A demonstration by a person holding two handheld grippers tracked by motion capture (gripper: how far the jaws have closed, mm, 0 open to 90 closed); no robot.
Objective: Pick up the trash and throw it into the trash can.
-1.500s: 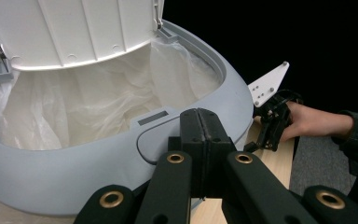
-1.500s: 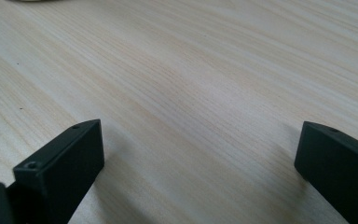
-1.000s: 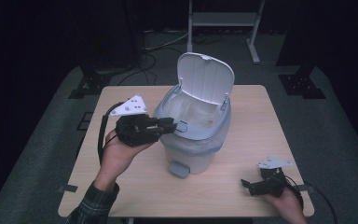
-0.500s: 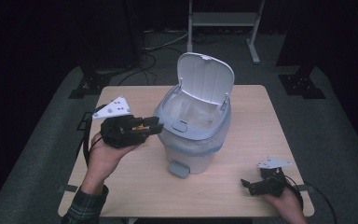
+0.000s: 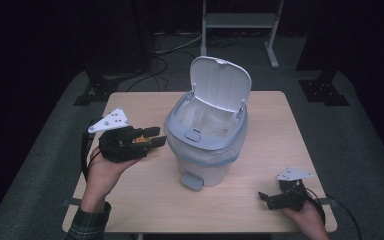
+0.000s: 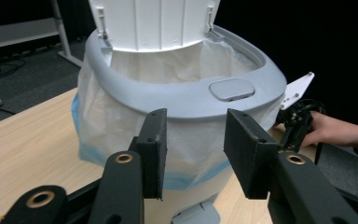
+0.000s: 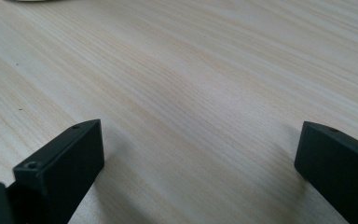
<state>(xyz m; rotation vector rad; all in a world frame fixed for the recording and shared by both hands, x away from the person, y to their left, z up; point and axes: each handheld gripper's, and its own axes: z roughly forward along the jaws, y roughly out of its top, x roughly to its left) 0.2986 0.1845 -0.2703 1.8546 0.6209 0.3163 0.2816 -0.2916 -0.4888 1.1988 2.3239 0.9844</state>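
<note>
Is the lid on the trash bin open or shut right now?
Open. The lid stands upright at the back of the trash bin, and the white bag lining the inside is exposed.

The high view looks forward and down from above the person's side onto the pale wooden surface (image 5: 260, 150). The left gripper view faces, close up past its black fingers (image 6: 154, 149), the grey-rimmed white pedal bin (image 6: 177, 98) that the high view shares. The right gripper view looks low across bare wood between its spread fingers (image 7: 65, 158).

No readable txt/labels anywhere (bin (image 5: 207, 145) front plain, unmarked).
</note>
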